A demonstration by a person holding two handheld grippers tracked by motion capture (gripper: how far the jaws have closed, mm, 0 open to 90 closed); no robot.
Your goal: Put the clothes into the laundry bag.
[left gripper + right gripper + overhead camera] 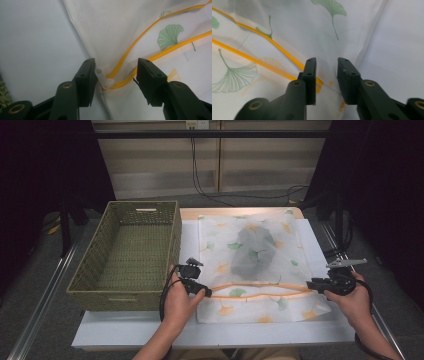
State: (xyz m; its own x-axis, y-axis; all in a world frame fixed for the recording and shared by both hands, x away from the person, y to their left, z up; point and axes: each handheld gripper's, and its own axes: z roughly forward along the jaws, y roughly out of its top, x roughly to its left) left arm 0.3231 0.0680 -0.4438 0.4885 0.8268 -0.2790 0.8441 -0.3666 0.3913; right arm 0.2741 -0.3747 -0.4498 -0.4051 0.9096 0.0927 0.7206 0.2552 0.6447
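both hands reach in from the near edge to a mesh laundry bag (255,265) lying flat on the white table (125,330), right of the wicker basket (130,255). left gripper (116,72) stands open around the white zipper pull (103,77); clamp it squarely, then draw along the orange zipper (260,290). right gripper (327,72), jaws parted, straddles the far end: pinch that cloth to brace.

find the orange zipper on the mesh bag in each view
High view: the orange zipper runs across the bag's near part, between the two claws.
Left gripper view: two orange lines from upper right down to the jaws.
Right gripper view: from left edge down to the jaws.
Shared landmark: green leaf print.
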